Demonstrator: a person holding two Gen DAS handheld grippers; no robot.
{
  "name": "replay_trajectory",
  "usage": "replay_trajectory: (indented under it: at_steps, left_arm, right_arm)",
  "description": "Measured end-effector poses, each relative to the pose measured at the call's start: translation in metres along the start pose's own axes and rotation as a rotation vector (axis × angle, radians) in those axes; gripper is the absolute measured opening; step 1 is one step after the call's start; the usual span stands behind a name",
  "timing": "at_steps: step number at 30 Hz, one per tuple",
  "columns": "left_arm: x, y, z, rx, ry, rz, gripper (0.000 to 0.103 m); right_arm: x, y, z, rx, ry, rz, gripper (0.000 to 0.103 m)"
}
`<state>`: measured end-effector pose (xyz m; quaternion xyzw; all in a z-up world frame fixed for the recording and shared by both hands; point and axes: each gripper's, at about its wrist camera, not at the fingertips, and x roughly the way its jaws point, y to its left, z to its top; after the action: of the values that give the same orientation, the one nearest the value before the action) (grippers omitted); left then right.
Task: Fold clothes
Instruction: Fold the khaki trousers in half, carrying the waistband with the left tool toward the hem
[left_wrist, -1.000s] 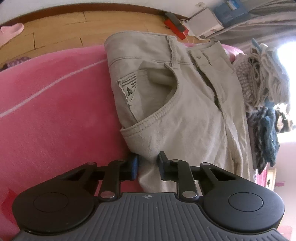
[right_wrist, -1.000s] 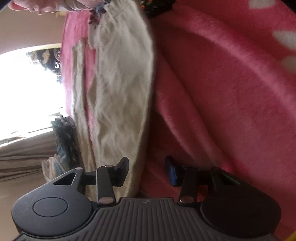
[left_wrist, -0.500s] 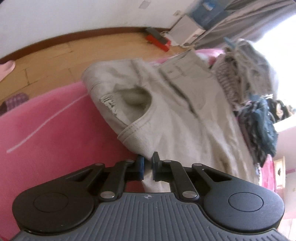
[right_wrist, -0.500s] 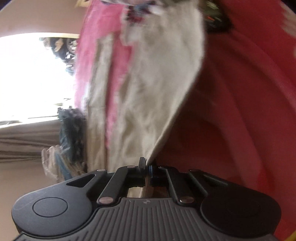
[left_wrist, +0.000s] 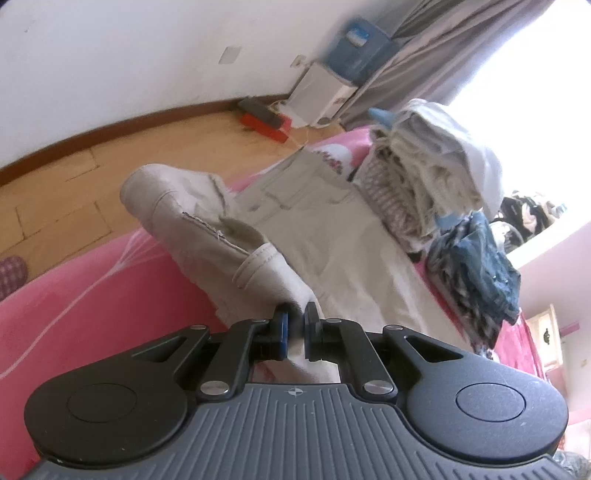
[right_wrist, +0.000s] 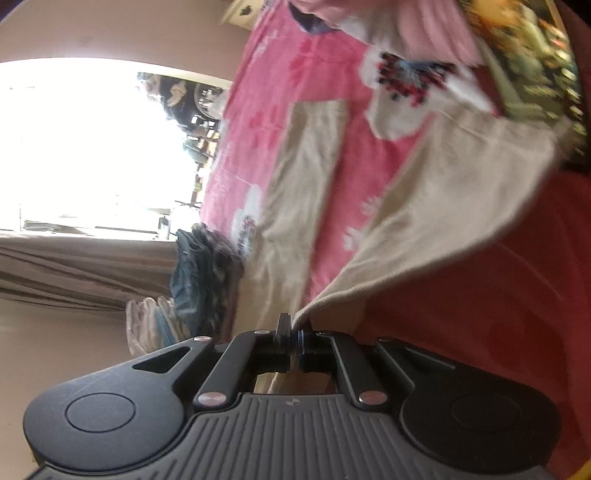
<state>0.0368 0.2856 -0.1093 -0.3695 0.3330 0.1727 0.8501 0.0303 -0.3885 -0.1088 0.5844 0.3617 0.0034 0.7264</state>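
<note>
Two grippers pinched beige trousers (left_wrist: 314, 236) over the pink blanket (left_wrist: 92, 295): left gripper (left_wrist: 294, 325) clamped the pocket-side edge, right gripper (right_wrist: 293, 338) a leg's edge, lifted clear; folded clothes pile (left_wrist: 436, 177) sat beside.

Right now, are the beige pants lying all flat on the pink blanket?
No, the left gripper pinches the beige pants, lifting that side.

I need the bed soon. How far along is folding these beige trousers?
Early. Done: both grips are made, the left hand-held gripper shut on the beige trousers near the pocket, the right hand-held gripper shut on a leg edge. In hand: that side is raised off the pink blanket. Left: no fold yet; the other leg lies flat.
</note>
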Motion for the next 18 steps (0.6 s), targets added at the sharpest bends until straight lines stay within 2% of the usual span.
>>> replay_trajectory:
  at_steps: [12, 18]
  left_arm:
    - [0.031, -0.057, 0.035, 0.075, -0.066, -0.043, 0.006]
    - [0.067, -0.080, 0.055, 0.108, -0.050, -0.029, 0.006]
  right_arm:
    - [0.064, 0.076, 0.049, -0.049, -0.038, 0.037, 0.004]
    - [0.117, 0.108, 0.074, -0.049, -0.035, -0.012, 0.004]
